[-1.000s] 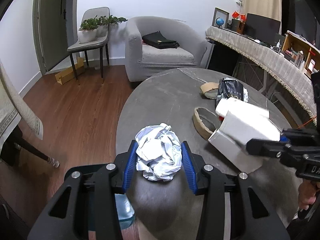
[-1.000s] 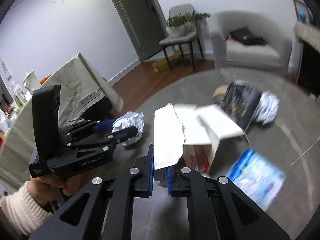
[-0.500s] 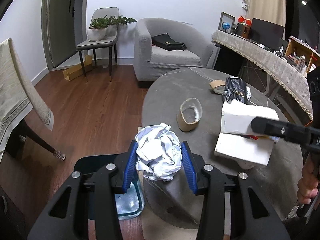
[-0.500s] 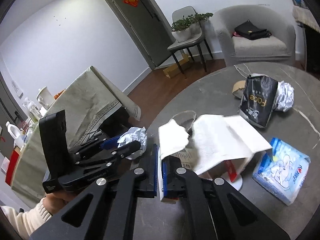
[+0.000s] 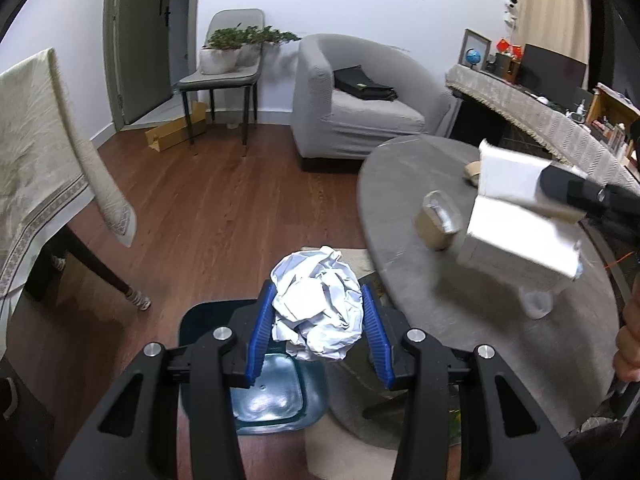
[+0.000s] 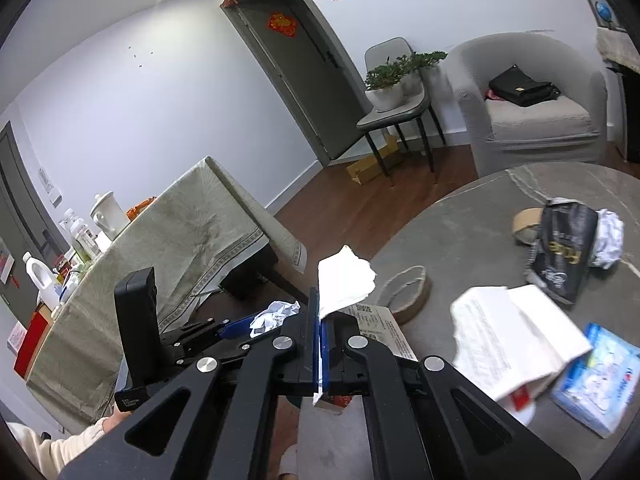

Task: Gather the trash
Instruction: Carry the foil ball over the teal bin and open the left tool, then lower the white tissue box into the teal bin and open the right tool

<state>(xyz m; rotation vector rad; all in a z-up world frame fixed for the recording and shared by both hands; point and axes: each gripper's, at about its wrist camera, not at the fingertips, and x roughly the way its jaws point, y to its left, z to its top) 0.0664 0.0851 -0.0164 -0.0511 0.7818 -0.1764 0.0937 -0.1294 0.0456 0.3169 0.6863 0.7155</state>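
Left gripper (image 5: 318, 316) around crumpled white paper ball (image 5: 316, 304), creased.

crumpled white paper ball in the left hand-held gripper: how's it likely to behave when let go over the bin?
The crumpled white paper ball looks light for its bulk, all loose folds and air. It probably squashes easily, sitting wedged between the left hand-held gripper's blue pads. Released above the dark green bin, it would likely drop softly; its irregular shape should limit rolling.

R gripper (image 6: 320, 344) fingers clamped on torn white paper (image 6: 344, 280).
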